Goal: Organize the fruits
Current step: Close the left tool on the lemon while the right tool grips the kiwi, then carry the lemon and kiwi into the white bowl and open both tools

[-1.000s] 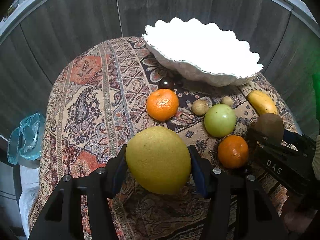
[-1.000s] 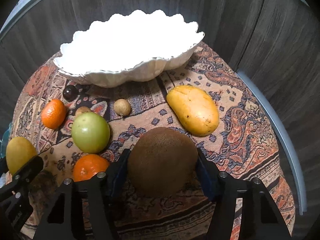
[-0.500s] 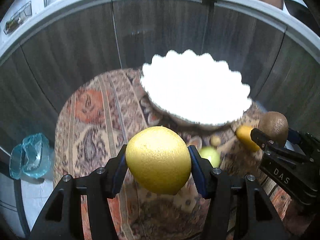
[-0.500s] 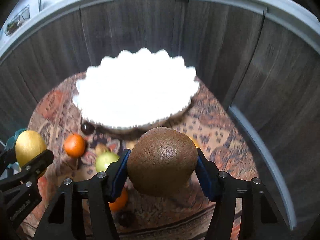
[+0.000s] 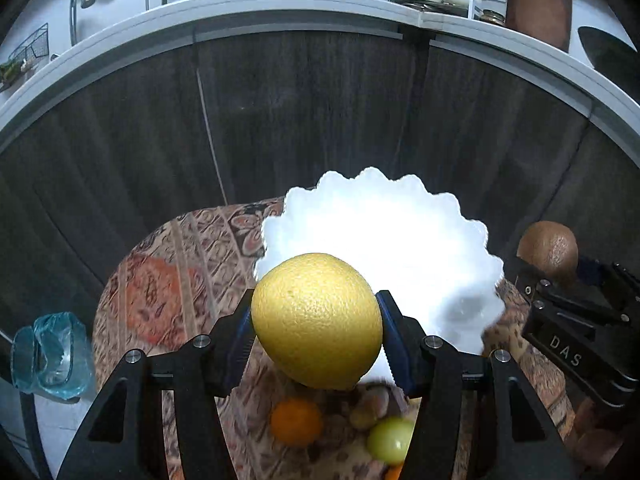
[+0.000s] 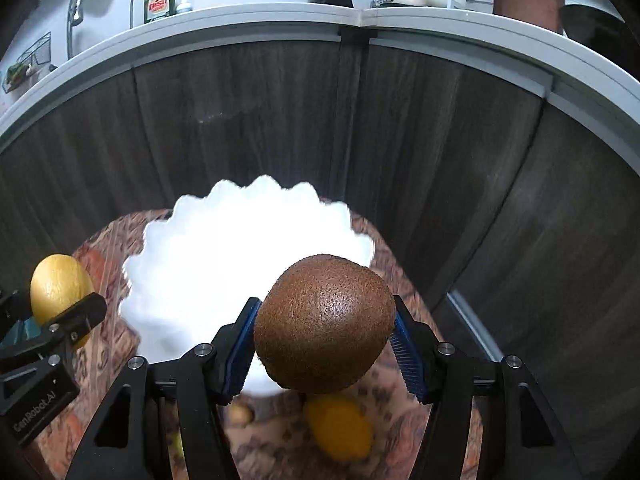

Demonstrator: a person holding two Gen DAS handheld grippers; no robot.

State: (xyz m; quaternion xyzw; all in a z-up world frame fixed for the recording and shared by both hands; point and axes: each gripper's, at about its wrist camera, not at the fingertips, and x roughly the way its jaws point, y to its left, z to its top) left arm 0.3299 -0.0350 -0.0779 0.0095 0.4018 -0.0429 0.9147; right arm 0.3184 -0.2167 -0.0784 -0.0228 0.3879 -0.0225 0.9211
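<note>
A: Both lifted higher than a second ago. Left gripper [image 5: 317,330] pinches the yellow citrus [image 5: 317,320] mid-frame, over the white bowl [image 5: 400,240].

B: Right gripper [image 6: 323,336] clamps the kiwi [image 6: 323,324]; only its view shows the mango [image 6: 340,426], bottom centre.

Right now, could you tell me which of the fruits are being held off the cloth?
The yellow citrus in the left gripper and the brown kiwi in the right gripper.

White bowl [image 5: 400,248] blowing out to featureless glare in both views, scalloped rim [image 6: 256,188] smearing. Fruit on patterned cloth [image 5: 168,280] near bottom blurring. Yellow citrus [image 5: 316,320] and brown fruit [image 6: 324,324] staying sharp, catching highlights from above. Fisheye bending far counter [image 6: 360,12]; corners going black.
</note>
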